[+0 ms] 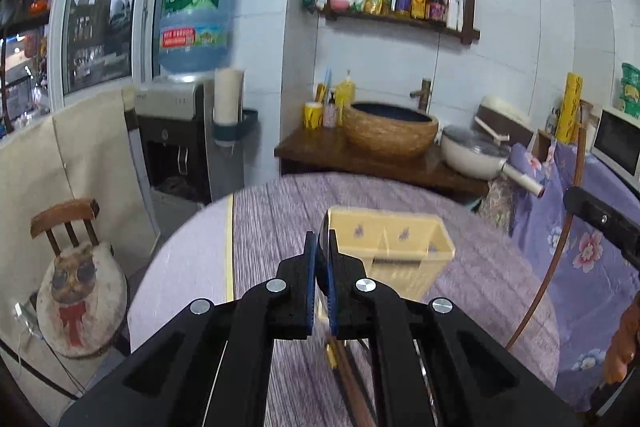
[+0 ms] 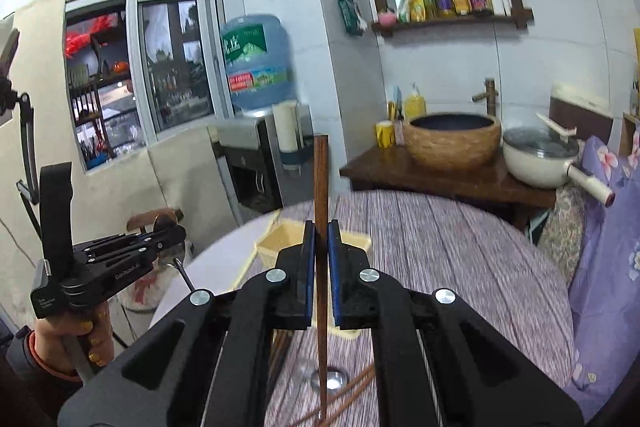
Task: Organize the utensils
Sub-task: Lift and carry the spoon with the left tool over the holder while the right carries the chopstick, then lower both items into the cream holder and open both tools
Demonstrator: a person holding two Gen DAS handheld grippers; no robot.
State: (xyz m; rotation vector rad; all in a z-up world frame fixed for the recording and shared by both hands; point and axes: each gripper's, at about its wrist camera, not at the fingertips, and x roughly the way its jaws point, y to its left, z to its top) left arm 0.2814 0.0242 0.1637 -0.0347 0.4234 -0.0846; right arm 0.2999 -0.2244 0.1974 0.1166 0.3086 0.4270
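Between right tool pads: upright brown chopstick, clamped. Left tool nearly closed on dark, unclear item.

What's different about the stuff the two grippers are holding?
The right gripper holds a thin brown wooden chopstick; the left gripper holds what looks like a shiny metal spoon. The chopstick stands straight up, poking above the gripper, while the spoon's handle slants down below its gripper. Both are eating utensils, each pinched between closed fingers near the yellow box.
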